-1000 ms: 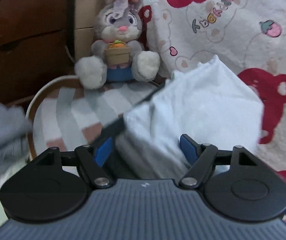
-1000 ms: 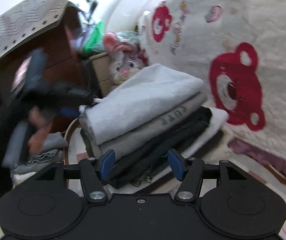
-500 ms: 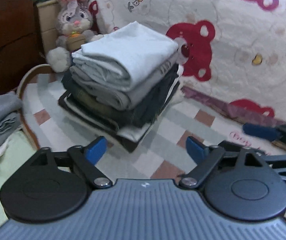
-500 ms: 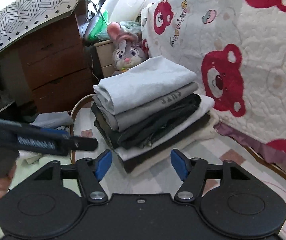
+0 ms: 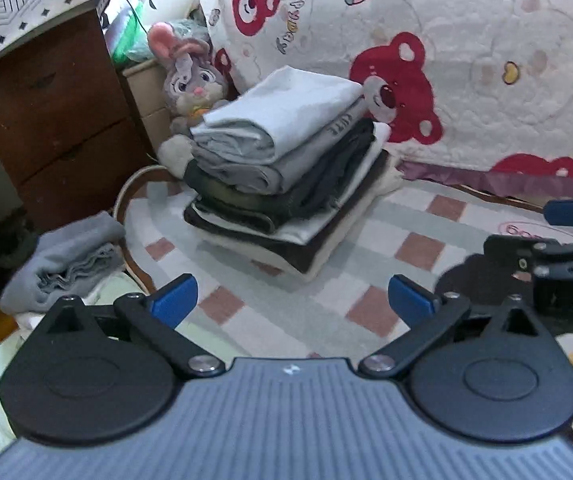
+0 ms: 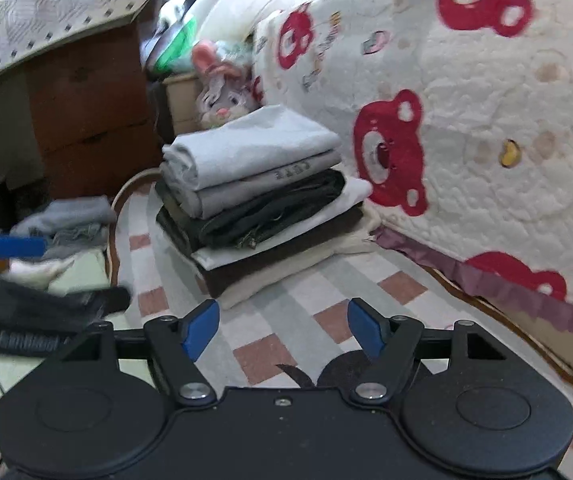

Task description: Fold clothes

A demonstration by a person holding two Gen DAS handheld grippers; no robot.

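Hovering over the checked rug, I've got my left gripper and right gripper both empty, jaws spread wide. The stack of folded clothes sits on the rug ahead, against the bear blanket, with a plush rabbit just behind it and a loose grey garment off left.

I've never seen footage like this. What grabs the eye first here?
A tall stack of folded clothes sits mid-rug, a light grey piece on top. Behind it a plush bunny peeks out, beside a white quilt with red bears at right. Both claws, left claw and right claw, are open and empty.
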